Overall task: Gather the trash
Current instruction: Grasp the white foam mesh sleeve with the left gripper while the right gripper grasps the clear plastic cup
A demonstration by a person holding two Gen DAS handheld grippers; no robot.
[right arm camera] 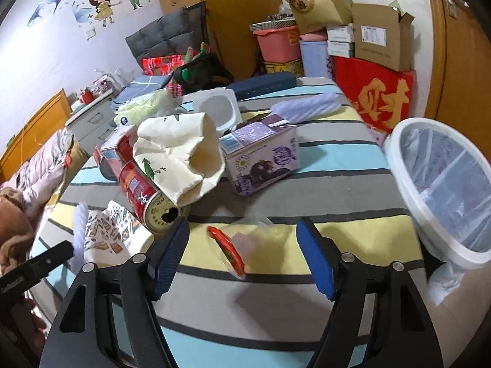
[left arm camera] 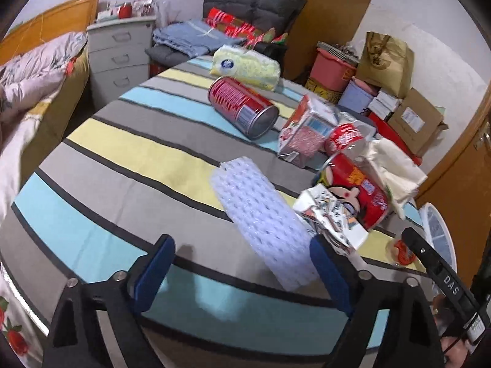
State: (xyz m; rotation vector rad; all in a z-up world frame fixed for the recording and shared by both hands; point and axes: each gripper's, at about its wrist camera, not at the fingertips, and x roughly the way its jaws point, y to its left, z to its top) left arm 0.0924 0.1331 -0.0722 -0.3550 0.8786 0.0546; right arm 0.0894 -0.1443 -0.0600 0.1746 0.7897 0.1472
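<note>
Striped cloth in grey, blue and yellow covers the worktop [right arm camera: 337,159], and it is thick with rubbish, so by my reading the collecting has barely begun. Over on the right edge sits the white bin [right arm camera: 442,184], lined with a clear bag, and as far as the right wrist view shows, nothing is inside it.

Left hand-held gripper [left arm camera: 242,276] has its blue pads spread wide, angled down over a white foam sleeve [left arm camera: 260,217]; the near end of the sleeve lies between the jaws, close against the right-hand pad, yet nothing is pinched.

Right hand-held gripper [right arm camera: 242,257] is also spread, and a small clear wrapper with a red strip [right arm camera: 233,251] lies on the cloth between its pads, not gripped either. So both hands look lined up for a first pick, one piece each.

Plenty is left. A big red tin [left arm camera: 242,107] lies on its side, a red can [right arm camera: 142,196] rests under a crumpled cream cloth bag [right arm camera: 178,156], a purple carton [right arm camera: 264,156] stands mid-worktop, a white plastic tub [right arm camera: 219,110] sits behind it, and printed paper scraps [right arm camera: 104,230] lie beside the can. The wrapper is nearest the bin, so it looks the shorter carry.
</note>
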